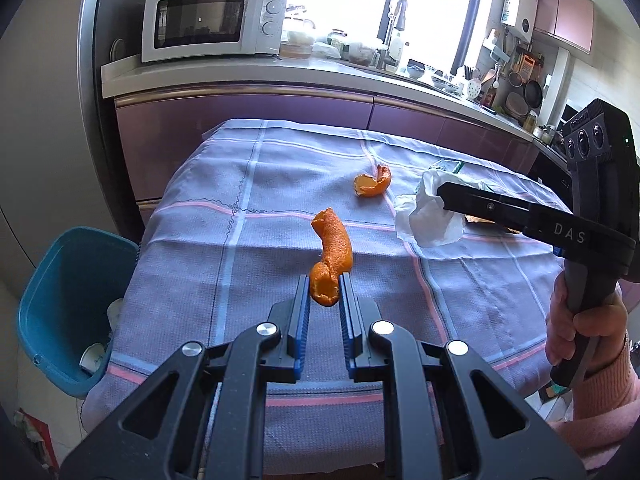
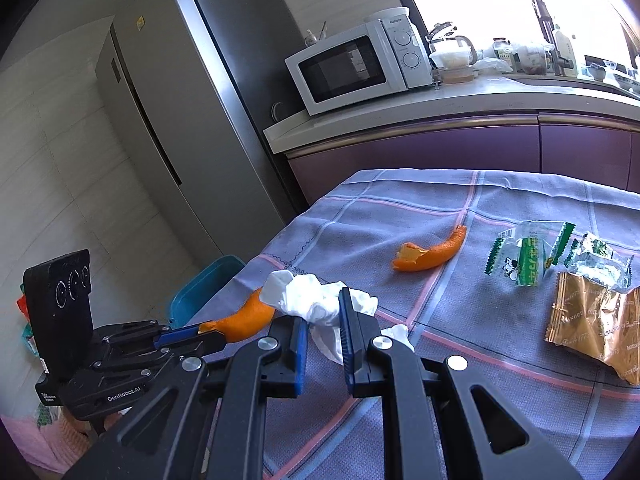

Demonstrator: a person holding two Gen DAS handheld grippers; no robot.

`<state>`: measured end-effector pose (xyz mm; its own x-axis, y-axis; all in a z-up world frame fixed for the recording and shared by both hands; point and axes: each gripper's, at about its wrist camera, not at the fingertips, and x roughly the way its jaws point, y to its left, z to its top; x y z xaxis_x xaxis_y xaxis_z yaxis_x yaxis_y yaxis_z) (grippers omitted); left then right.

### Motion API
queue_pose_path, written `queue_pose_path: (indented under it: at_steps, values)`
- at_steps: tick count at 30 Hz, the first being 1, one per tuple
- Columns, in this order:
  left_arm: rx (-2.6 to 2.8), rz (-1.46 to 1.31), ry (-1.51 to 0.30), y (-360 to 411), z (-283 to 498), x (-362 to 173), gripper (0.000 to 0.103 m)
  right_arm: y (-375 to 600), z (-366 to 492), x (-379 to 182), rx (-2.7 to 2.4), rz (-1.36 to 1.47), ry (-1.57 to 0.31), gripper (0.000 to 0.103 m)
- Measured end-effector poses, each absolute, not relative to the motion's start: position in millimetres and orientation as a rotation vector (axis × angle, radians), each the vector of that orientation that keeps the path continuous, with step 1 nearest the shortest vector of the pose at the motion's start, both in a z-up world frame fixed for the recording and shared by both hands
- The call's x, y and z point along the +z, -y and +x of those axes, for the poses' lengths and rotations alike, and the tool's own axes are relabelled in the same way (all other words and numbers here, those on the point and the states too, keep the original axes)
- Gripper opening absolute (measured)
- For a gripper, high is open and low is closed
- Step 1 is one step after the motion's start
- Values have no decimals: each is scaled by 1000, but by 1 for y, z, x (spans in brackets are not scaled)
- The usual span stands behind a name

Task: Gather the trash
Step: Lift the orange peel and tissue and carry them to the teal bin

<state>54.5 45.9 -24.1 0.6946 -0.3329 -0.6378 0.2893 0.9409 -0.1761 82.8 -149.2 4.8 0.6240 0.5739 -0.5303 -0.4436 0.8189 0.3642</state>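
Pinched between the blue pads of the left claw [image 1: 325, 294], a long curled orange peel [image 1: 332, 254] is held just above the checked cloth of the desk [image 1: 240, 240]. Carrying it to the teal plastic bin [image 1: 64, 300] is judged next. White crumpled tissue [image 2: 316, 300] is straddled by the spread right claw [image 2: 324, 312]; snack wrappers [image 2: 528, 256] are shown clearly only by the right view.

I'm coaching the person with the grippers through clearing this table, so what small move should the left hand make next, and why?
Probably carry it left, over the blue bin. The left gripper looks shut on the near orange peel, and the bin stands just beyond the table's left edge. The right gripper straddles the white tissue, so it seems busy.
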Motion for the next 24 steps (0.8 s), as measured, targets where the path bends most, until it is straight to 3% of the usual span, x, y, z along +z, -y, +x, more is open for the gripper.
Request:
queue_pose_path:
  at_steps: [24]
  values:
    - [-226, -114, -690, -106, 37, -13, 15, 92, 85, 12, 719, 155, -685, 13]
